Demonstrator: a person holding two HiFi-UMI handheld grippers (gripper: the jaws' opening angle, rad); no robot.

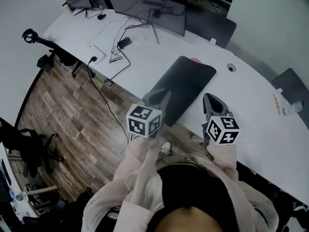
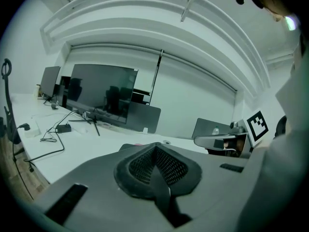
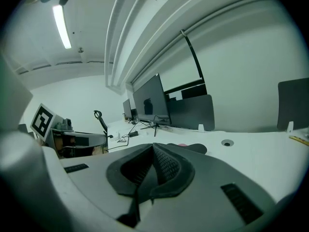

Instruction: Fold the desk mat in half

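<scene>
A dark desk mat (image 1: pixel 188 81) lies flat and unfolded on the white desk (image 1: pixel 251 105), its near end toward me. My left gripper (image 1: pixel 164 98) hovers above the mat's near left part, with its pads together and nothing visibly between them (image 2: pixel 154 146). In the left gripper view the mat (image 2: pixel 129 147) shows just beyond the tips. To the right of the mat's near end, my right gripper (image 1: pixel 208 98) hangs over bare desk, also shut and empty (image 3: pixel 154 145). The mat (image 3: pixel 195 148) lies ahead of it.
A small pink thing (image 1: pixel 196 60) sits at the mat's far edge. A cable hole (image 1: pixel 231 67) is to its right. Monitors (image 1: pixel 145 6), loose cables and a power brick (image 1: pixel 124 42) fill the far left of the desk. The desk's near edge drops to wooden floor (image 1: pixel 72 110).
</scene>
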